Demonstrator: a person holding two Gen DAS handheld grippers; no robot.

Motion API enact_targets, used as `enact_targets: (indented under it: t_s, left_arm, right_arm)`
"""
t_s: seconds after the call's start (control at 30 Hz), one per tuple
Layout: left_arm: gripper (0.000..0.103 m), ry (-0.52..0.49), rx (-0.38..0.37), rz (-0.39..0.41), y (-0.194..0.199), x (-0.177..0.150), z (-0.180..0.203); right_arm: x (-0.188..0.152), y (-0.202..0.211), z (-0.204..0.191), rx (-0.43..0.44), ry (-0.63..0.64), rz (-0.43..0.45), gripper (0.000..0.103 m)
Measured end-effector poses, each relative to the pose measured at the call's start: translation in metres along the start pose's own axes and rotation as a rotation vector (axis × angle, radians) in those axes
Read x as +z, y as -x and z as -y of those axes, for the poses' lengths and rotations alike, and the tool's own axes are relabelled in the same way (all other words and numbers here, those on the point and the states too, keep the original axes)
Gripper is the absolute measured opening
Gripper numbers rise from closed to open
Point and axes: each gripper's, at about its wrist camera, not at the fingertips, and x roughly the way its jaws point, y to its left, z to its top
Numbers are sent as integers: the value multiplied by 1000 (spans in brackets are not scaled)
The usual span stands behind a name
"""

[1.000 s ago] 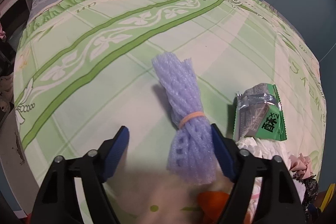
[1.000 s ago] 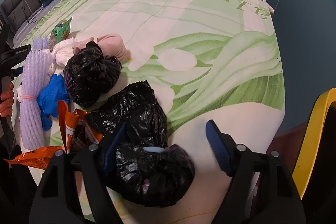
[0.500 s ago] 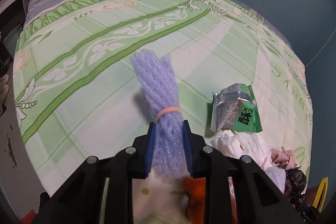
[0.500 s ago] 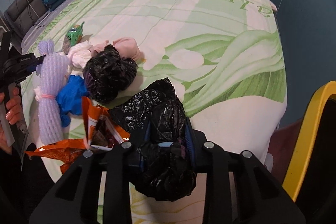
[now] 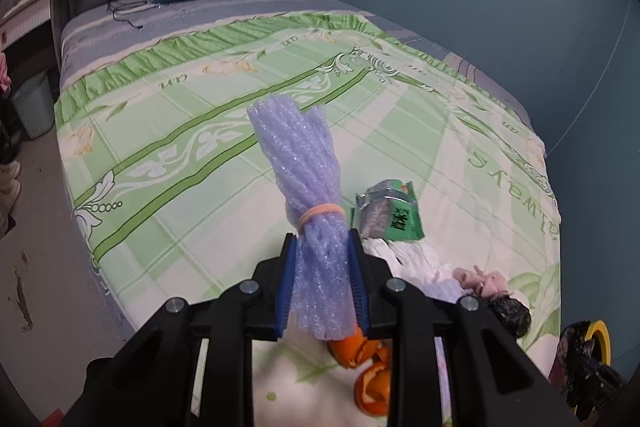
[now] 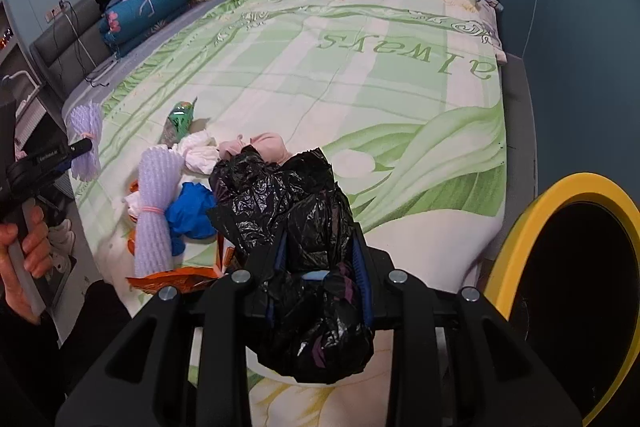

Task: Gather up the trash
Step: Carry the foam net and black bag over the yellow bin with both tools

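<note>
The left tool (image 5: 322, 247) was clamped on a lilac foam-net bundle tied with an orange rubber band (image 5: 304, 167), held clear above the bed with its green-and-white patterned cover (image 5: 192, 155). The right tool (image 6: 320, 247) gripped a crumpled black plastic trash bag (image 6: 304, 211), lifted beside a yellow-rimmed bin (image 6: 580, 187). On the bed lay a second lilac foam-net bundle (image 6: 154, 211), a blue crumpled glove (image 6: 192, 211), a green snack wrapper (image 5: 390, 213), white tissue (image 6: 198, 153), a pink cloth (image 6: 266, 143) and orange peel (image 5: 374, 387).
</note>
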Motion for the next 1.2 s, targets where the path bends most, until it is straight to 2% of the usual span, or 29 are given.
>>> enact_targets:
  t_s: [0.3,0.47,0.87,1.2]
  left_arm:
    - [24,-114,-92,36,46,-25,54]
    - [24,-201,-156,49,68,-36,97]
    - [24,-385,-319,26,105,-62,190]
    - [24,-522,-431,6,129,-82,260]
  right_arm:
    - [-3,43,29,35,-54,63,28]
    - [-4,70,51,43,-97,107,28]
    - [-8,121,96,19,-182,219,28]
    - [-11,159,131,-56,-260,307,28]
